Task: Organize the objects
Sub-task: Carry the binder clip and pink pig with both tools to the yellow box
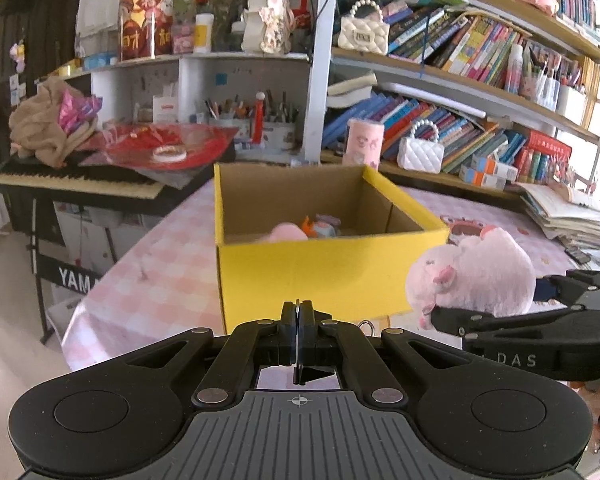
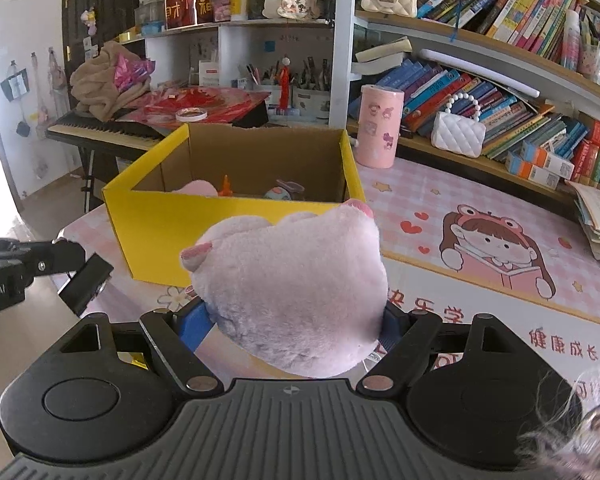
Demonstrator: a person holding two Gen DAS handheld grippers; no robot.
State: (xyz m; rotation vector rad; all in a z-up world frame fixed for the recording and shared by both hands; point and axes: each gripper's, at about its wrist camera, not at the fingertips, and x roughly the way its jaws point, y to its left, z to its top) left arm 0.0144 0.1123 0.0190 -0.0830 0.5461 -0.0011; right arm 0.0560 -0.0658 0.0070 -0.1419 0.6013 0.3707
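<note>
We log the task as partly done. The open yellow cardboard box with plain brown inside walls (image 2: 236, 216) stands on the desk under the pink checked tablecloth (image 1: 160, 264), towards the desk's left edge, with its far side close to the back edge by the bookshelves. Already in it, as far as we can see over the front wall: a pale pink soft toy (image 2: 198, 188), a small orange pointed piece (image 2: 225, 186) and a small blue-grey toy (image 2: 278, 192). What else lies on the box floor we cannot tell; the wall hides it.

In hand now: the large pale pink plush pig with darker pink ears (image 2: 296, 292). The right gripper (image 2: 296, 320) is clamped on it, jaws standing wide with the blue pads pressed into the plush on both sides. In the left wrist view the pig (image 1: 472, 276) hangs clear of the cloth, just beside the box's near right corner, outside the box and no higher than its rim as seen there. We judge it has yet to be lifted over the front wall and released inside.

The left gripper (image 1: 298, 312) has its fingers pressed together with nothing between them; it points at the front wall of the box.

Left to do, in our judgement: this pig at least. The pink cylindrical tin with cartoon stickers (image 2: 380, 126) near the back edge, behind the box's far right corner, may or may not count as a thing to sort; we cannot say
</note>
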